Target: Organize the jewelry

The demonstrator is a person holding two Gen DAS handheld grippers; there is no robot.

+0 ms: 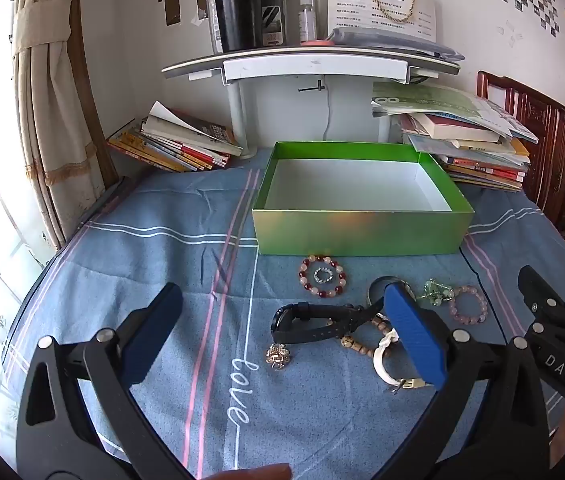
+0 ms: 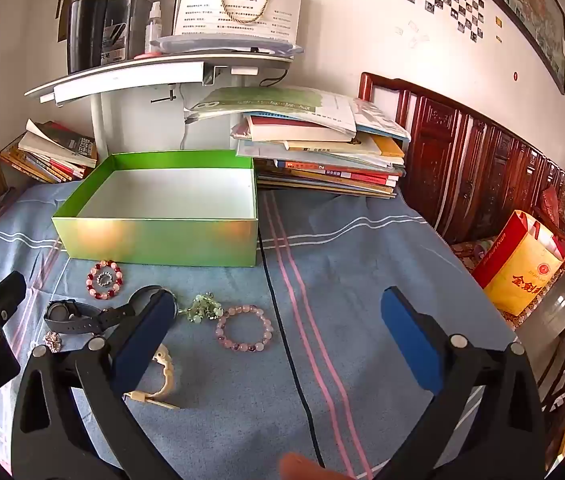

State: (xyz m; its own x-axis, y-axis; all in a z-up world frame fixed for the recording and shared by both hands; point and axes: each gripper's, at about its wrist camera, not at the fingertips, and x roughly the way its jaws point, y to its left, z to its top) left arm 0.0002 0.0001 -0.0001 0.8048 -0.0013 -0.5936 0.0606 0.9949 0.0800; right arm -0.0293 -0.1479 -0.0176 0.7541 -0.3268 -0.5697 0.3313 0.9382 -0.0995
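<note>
Left wrist view: left gripper [image 1: 282,332] spread wide, empty, angled down over watch [image 1: 314,322]. Right gripper [image 2: 278,332] likewise wide, empty, near pink bracelet [image 2: 244,329]. Jewelry clustered before empty green box [image 1: 362,232], handy for loading.

"love" on cloth [image 1: 162,240], "DAS" on gripper [image 1: 562,364]

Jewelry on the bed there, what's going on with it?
A person holds a gripper in each hand over a blue cloth. Both the left gripper and right gripper are open and hold nothing. Bracelets, a watch and a brooch lie before the green box, whose visible inside looks empty.
</note>
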